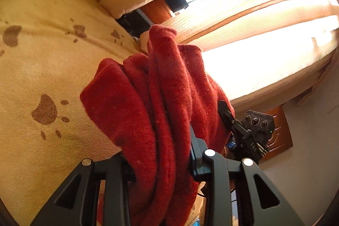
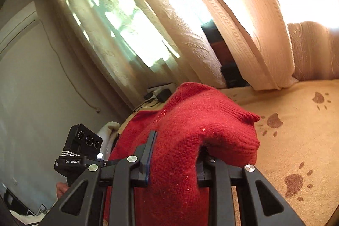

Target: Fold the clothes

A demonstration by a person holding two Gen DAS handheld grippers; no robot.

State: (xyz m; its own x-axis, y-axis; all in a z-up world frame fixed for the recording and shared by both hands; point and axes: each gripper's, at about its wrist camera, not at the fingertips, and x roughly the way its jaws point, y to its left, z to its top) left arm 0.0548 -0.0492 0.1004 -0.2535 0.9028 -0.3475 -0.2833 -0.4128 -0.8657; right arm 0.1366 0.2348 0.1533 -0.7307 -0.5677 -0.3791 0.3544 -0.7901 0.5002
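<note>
A red knitted garment (image 1: 148,99) hangs bunched in thick folds between the jaws of my left gripper (image 1: 161,151), which is shut on it; the cloth hides the left finger. In the right wrist view the same red garment (image 2: 201,120) drapes over my right gripper (image 2: 175,158), which is shut on another part of it, with the right finger mostly covered. Both grippers hold it above a cream bed blanket (image 1: 42,67). The right gripper's body and camera (image 1: 254,126) show close beside the cloth in the left view. The left gripper's camera block (image 2: 84,141) shows in the right view.
The cream blanket (image 2: 296,130) has brown paw prints. Sunlit beige curtains (image 2: 190,14) hang along the bed's far side, with dark boxes behind them. A power strip with plugs (image 2: 161,92) lies at the bed's corner. A grey wall (image 2: 31,77) is at the left.
</note>
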